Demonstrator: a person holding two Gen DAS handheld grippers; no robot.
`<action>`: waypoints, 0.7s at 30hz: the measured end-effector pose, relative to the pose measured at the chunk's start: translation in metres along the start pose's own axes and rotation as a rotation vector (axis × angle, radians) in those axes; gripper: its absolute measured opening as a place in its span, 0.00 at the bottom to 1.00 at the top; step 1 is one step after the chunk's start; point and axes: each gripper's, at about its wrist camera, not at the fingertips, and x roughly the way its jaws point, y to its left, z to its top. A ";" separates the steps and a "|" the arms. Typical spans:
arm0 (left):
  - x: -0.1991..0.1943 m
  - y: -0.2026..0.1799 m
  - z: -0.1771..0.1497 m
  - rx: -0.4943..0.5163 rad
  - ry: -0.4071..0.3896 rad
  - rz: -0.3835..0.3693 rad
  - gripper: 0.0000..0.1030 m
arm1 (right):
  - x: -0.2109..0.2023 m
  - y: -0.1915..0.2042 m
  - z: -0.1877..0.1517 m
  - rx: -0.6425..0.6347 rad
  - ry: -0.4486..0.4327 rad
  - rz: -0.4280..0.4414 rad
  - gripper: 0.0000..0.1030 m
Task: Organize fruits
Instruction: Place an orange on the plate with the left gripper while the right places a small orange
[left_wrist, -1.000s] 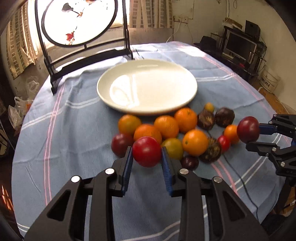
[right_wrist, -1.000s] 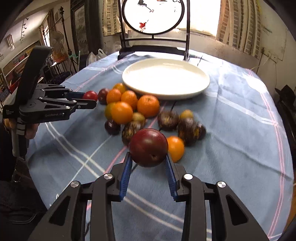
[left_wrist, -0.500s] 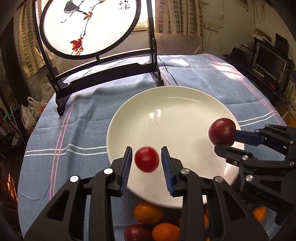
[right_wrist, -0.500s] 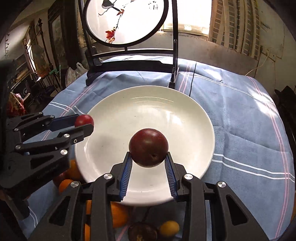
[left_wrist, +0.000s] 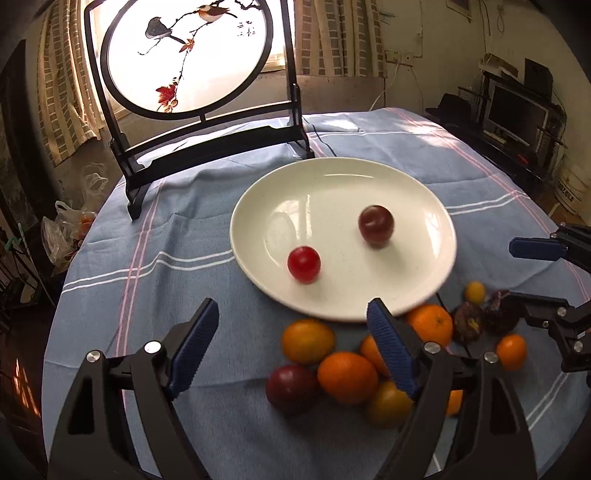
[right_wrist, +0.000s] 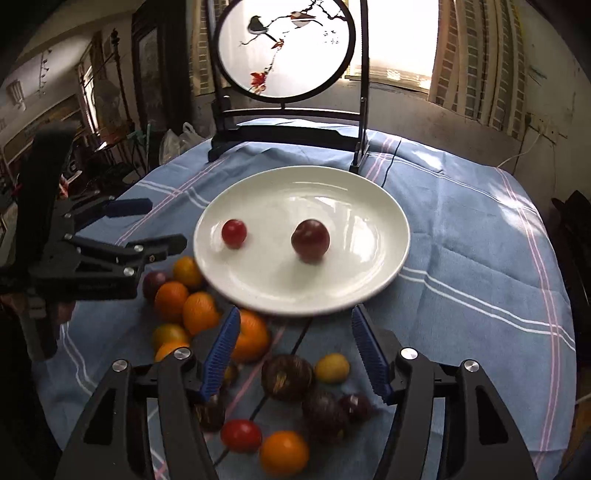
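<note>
Left wrist: red tomato (left_wrist: 303, 264) beyond hand-held gripper (left_wrist: 291, 341), released

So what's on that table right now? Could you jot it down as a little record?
plate: white, on the blue tablecloth
on plate: small red fruit, bigger dark red fruit, apart
off plate: orange, yellow and dark fruits heaped at its near edge
left gripper: jaws opening, nothing between
right gripper: jaws opening, nothing between
behind plate: round bird screen
</note>
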 end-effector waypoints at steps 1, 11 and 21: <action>-0.007 -0.004 -0.009 0.016 0.001 -0.009 0.78 | -0.007 0.006 -0.012 -0.021 0.010 0.003 0.61; -0.030 -0.059 -0.058 0.246 0.024 -0.092 0.78 | 0.008 0.015 -0.072 -0.123 0.154 -0.046 0.42; -0.003 -0.086 -0.048 0.315 0.047 -0.228 0.39 | 0.008 0.003 -0.075 -0.060 0.151 0.012 0.33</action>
